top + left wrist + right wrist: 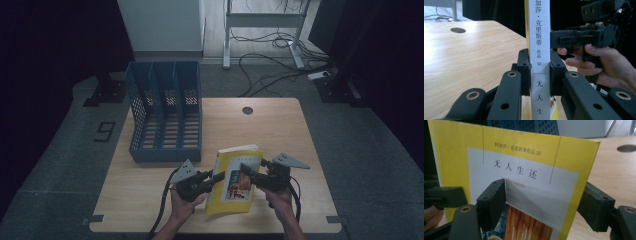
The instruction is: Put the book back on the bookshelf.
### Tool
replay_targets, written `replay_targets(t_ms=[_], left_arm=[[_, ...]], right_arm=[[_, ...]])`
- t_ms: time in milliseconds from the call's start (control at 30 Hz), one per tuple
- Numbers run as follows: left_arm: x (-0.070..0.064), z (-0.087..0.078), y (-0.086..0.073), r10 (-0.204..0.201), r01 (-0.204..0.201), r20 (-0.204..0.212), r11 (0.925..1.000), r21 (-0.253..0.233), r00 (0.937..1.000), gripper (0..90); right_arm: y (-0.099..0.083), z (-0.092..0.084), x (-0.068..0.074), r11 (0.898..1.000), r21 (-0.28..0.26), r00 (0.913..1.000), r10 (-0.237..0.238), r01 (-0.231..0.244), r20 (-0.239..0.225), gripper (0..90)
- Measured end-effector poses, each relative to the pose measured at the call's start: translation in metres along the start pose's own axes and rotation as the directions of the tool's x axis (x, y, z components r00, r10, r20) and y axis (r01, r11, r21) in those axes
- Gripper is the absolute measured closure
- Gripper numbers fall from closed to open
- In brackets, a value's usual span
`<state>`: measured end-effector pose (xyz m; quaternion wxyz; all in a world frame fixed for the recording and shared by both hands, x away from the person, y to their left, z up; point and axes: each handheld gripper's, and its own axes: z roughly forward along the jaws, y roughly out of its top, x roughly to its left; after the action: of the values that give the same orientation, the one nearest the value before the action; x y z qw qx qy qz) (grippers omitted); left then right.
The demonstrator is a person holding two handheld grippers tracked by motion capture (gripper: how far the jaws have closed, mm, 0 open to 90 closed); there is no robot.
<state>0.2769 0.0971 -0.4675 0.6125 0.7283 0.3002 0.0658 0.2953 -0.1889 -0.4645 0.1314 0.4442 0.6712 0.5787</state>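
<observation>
The left gripper (216, 178) is clamped tight on the white spine of a yellow paperback book (236, 181), its pads pressing both sides of the spine, as the left gripper view shows (539, 72). The book stands upright, lifted slightly off the wooden table (280, 130), directly between the two grippers. The right gripper (247, 172) comes in from the opposite side; in its own view one jaw lies against the front cover (524, 177) and the other stands behind the back cover near the fore edge, set wide, and whether both pads press on the book I cannot tell.

Ahead and to the left of the left gripper stands a blue mesh file organizer (165, 112) with three slots, well apart from the book. Farther ahead of the right gripper, the tabletop has a round cable hole (247, 110). Beyond the table lies grey carpet (65, 145), a white desk frame (262, 22) and loose black cables (280, 65), with dark surroundings on both sides.
</observation>
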Motion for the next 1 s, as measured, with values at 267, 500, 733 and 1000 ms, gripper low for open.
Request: replay_targets(t_ms=[267, 500, 733, 1000], left_arm=[[0.002, 0.005, -0.003, -0.012, 0.012, 0.0, 0.9997, 0.023, 0.9999, 75.1], [0.008, 0.005, -0.005, -0.026, 0.027, -0.022, 0.9984, 0.049, 0.9994, 74.2], [0.005, 0.004, -0.005, 0.021, -0.02, -0.012, 0.9994, 0.027, 0.9997, 74.5], [-0.001, 0.003, -0.004, 0.075, -0.075, -0.002, 0.9971, 0.009, 0.9972, 74.9]], right_arm=[[0.008, -0.013, 0.009, 0.997, -0.047, 0.9983, -0.052, 0.053, 0.027, 29.1], [0.004, -0.01, 0.009, 0.996, -0.06, 0.9974, -0.068, 0.069, 0.024, 31.1], [0.005, -0.012, 0.009, 0.995, -0.063, 0.9969, -0.077, 0.078, 0.017, 31.4], [0.009, -0.018, 0.01, 0.992, -0.092, 0.9959, -0.089, 0.09, 0.018, 30.9]])
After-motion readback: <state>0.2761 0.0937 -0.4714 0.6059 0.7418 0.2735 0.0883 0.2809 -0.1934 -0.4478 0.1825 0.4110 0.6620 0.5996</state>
